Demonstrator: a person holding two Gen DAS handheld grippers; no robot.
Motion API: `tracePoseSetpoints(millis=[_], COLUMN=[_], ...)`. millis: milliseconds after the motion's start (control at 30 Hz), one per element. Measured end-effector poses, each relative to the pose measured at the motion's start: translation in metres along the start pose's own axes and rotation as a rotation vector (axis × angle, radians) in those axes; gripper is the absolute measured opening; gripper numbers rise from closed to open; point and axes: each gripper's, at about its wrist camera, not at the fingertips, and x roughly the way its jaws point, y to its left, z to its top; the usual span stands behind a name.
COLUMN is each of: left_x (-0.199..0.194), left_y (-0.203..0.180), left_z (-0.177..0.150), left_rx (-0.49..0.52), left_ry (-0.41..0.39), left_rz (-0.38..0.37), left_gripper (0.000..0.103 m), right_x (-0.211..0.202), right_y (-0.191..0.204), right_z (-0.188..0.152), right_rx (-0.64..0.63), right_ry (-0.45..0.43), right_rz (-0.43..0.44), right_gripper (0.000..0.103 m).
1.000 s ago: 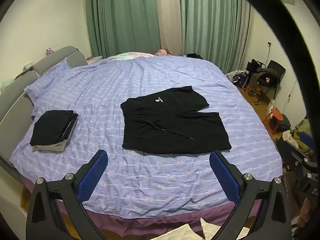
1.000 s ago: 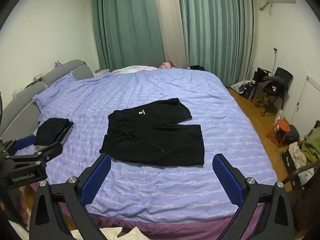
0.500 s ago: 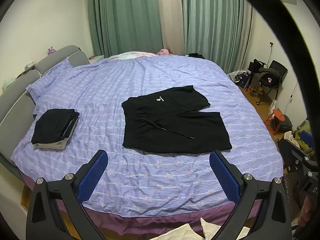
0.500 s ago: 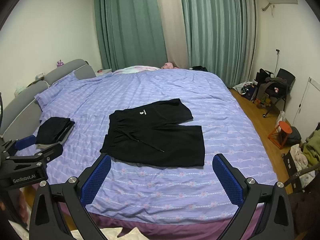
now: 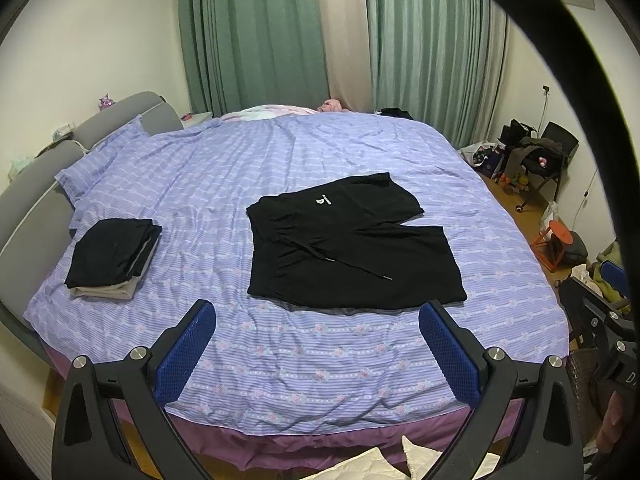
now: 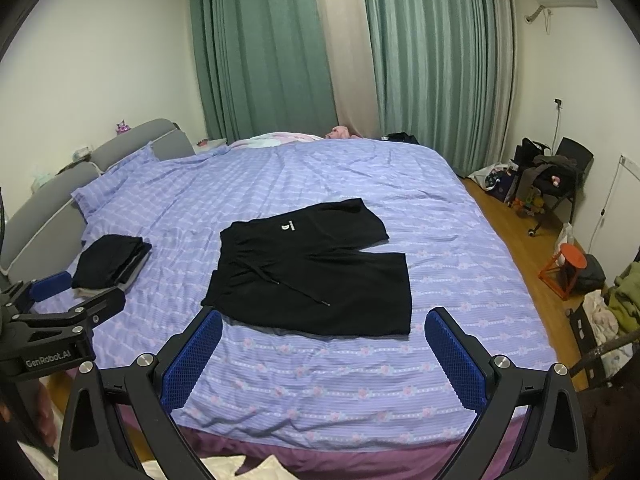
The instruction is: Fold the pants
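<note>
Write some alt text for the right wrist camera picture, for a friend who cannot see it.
Black shorts lie spread flat on a bed with a purple striped cover, a small stack of folded clothes to their left. The right gripper frames the bottom of the picture, its blue-padded fingers wide open and holding nothing. Green curtains hang behind the bed.

pants [image 5: 352, 244]: matt black knit cloth, smooth, ahead between the fingers
bedsheet [image 5: 320, 344]: soft purple striped cotton, wrinkled, under the fingers
fingers [image 6: 192, 356]: blue textured rubber pads on matt black plastic, shiny metal bolts
floor [image 6: 516, 240]: glossy wood, right of the fingers
</note>
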Motion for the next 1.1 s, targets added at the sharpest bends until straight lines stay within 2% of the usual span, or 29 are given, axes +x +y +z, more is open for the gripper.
tracePoseSetpoints(millis=[1100], left_x=[0.0021], left_y=[-0.0042], left_z=[-0.0012], left_rx=[0.002], left_ry=[0.004], left_rz=[-0.004], left_gripper=[0.103], right_x=[0.0014], right_y=[-0.0026], right_z=[0.0006], right_rx=[0.000], right_ry=[-0.004], right_rz=[-0.001], right_gripper=[0.102])
